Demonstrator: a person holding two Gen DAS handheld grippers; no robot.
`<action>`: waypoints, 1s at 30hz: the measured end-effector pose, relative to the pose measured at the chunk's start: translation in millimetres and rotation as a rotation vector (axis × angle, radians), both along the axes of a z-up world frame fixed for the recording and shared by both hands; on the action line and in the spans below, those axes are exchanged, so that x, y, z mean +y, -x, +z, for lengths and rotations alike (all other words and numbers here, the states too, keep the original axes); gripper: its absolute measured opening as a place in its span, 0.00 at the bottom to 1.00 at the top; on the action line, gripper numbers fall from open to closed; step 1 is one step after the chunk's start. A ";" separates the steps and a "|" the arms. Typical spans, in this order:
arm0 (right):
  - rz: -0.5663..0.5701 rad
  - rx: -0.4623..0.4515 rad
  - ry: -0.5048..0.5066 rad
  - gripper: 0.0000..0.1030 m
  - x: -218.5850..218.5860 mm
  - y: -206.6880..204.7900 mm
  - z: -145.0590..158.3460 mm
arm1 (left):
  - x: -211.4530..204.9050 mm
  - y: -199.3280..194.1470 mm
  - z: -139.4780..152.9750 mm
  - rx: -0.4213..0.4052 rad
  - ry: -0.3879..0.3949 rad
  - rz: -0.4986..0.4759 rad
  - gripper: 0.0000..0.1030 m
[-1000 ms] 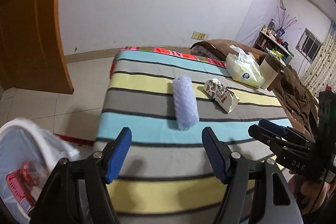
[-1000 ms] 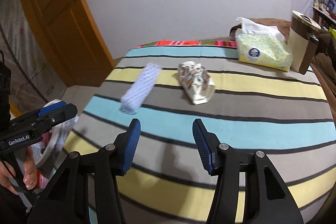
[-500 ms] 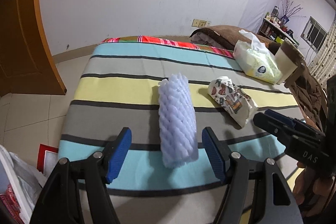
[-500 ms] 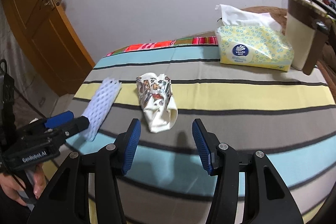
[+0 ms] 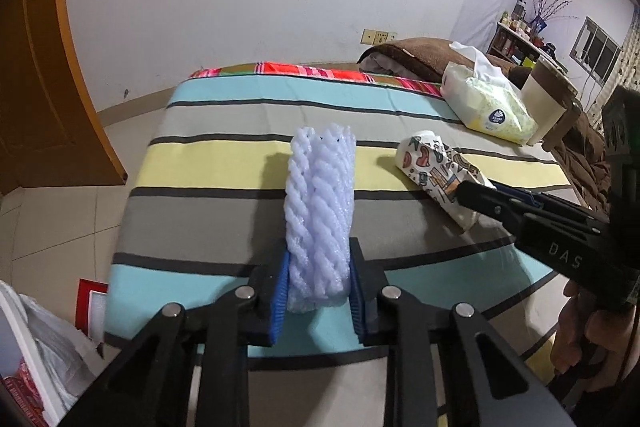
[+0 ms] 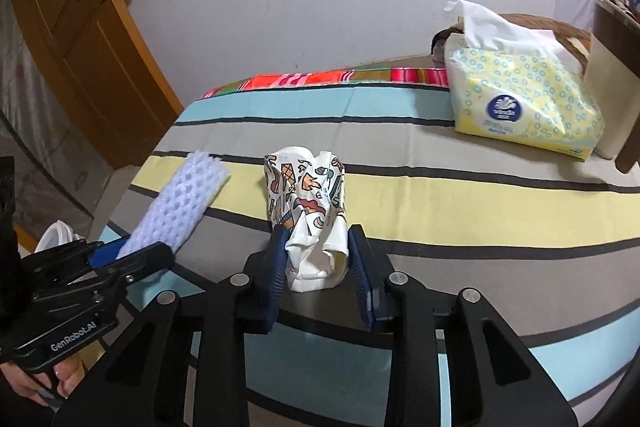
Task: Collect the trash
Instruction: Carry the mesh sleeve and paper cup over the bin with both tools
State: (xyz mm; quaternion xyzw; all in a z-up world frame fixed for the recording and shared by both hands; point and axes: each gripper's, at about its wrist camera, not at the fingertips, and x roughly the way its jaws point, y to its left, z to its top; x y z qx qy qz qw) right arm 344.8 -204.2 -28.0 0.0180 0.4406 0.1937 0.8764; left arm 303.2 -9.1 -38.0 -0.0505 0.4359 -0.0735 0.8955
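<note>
From the left wrist view, the left gripper (image 5: 318, 287) has closed since half a second ago, when its pads stood wide either side of the foam fruit net (image 5: 319, 211); now both blue pads press the net's near end. The net lies lengthwise on the striped bedspread (image 5: 208, 163), its far end pointing at the wall. A white trash bin (image 5: 24, 347) sits on the floor, off the bedspread's near left corner.

From the right wrist view, the right gripper (image 6: 320, 267) has likewise closed in, clamping the plain end of the crumpled paper cup (image 6: 310, 211), which rests mid-bedspread. The tissue pack (image 6: 524, 103) sits at the bedspread's far right side, well apart from the cup.

Both pieces look secured, so lifting and carrying them to the bin seems the next step.
</note>
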 end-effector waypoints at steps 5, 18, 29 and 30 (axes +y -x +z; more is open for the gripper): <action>-0.007 -0.027 -0.004 0.23 -6.4 15.1 10.6 | 4.2 14.7 8.9 -0.015 -0.016 0.006 0.26; 0.030 -0.098 -0.016 0.23 -4.1 88.4 47.7 | 26.9 80.6 40.3 -0.060 -0.041 0.032 0.26; 0.114 -0.144 -0.042 0.23 41.6 132.0 63.2 | 58.2 146.9 55.6 -0.092 -0.009 0.095 0.26; 0.123 -0.147 -0.043 0.23 44.9 136.2 64.1 | 61.0 152.0 56.1 -0.094 -0.007 0.104 0.26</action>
